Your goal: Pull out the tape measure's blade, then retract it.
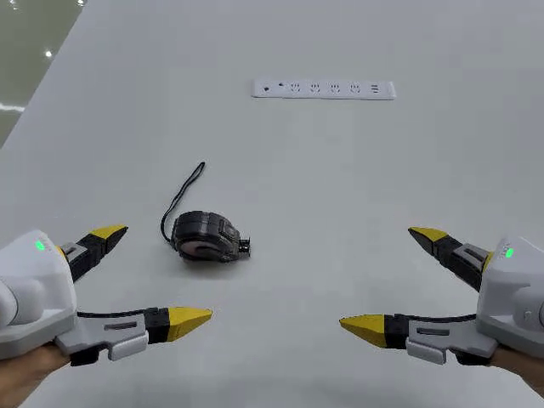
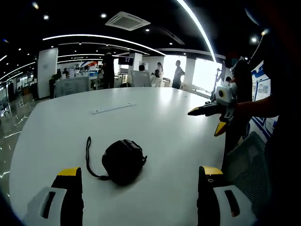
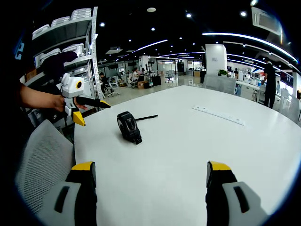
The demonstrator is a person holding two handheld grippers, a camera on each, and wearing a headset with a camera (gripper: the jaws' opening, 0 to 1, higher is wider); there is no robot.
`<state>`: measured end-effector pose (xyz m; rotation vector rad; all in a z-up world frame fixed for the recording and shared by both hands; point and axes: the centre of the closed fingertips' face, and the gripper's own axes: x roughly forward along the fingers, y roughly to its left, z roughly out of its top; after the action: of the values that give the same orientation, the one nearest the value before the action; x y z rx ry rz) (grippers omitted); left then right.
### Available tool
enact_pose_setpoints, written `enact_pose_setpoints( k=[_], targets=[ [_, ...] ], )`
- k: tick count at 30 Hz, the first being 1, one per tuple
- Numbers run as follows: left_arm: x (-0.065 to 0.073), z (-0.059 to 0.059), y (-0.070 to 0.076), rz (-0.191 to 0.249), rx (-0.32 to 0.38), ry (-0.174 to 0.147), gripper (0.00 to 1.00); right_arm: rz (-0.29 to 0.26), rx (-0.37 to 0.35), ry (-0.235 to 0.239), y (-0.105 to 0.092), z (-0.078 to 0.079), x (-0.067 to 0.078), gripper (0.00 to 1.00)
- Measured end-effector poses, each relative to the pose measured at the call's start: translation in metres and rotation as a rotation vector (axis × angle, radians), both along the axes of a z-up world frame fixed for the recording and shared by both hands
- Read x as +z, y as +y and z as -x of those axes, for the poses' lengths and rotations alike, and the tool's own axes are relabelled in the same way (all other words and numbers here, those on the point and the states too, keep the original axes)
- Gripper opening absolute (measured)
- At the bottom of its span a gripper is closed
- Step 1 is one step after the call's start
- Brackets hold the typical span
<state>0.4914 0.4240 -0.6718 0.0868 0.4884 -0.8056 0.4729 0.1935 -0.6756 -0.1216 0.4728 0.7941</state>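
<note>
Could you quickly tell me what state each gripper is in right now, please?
Left gripper: open, holding nothing.
Right gripper: open, holding nothing.

You held your left gripper [image 1: 161, 272] low on your left side, jaws spread wide with nothing between them. Your right gripper [image 1: 382, 277] mirrored it on your right side, its jaws just as wide and empty. Both pointed forward and slightly inward, well apart from each other.

White table [image 1: 408, 170], tape measure [image 1: 206, 237], power strip [image 1: 324, 88]
</note>
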Motion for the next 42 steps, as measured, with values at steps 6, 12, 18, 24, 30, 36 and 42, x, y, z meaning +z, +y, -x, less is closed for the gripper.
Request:
enact_pose_setpoints(
  k=[6, 12, 18, 24, 30, 36, 42],
  targets=[
    [0.0002, 0.0014, -0.0003, -0.004, -0.002, -0.008, 1.0, 0.001, 0.006, -0.003, 0.0013, 0.001, -0.0015, 1.0],
    [0.0, 0.0014, -0.0012, -0.006, -0.006, -0.011, 1.0, -0.002, 0.005, -0.002, 0.0015, 0.0013, -0.0022, 1.0],
    [-0.0004, 0.0009, -0.0063, -0.017, -0.022, -0.011, 1.0, 0.003, -0.001, 0.005, 0.0002, 0.0032, -0.0057, 1.0],
    [-0.0026, 0.0031, -0.0039, -0.023, -0.018, -0.005, 1.0, 0.0, 0.002, 0.004, 0.0004, 0.0038, -0.0056, 1.0],
    [-0.0016, 0.0021, -0.0028, -0.02, -0.012, -0.008, 1.0, 0.006, 0.001, 0.01, -0.0003, 0.0055, -0.008, 1.0],
    [-0.0008, 0.0003, -0.0042, -0.023, -0.017, -0.012, 1.0, 0.004, -0.002, 0.011, -0.0011, 0.0055, -0.0076, 1.0],
    [-0.0011, 0.0002, -0.0049, -0.024, -0.019, -0.009, 1.0, 0.005, -0.002, 0.009, -0.0014, 0.0053, -0.0073, 1.0]
  ],
)
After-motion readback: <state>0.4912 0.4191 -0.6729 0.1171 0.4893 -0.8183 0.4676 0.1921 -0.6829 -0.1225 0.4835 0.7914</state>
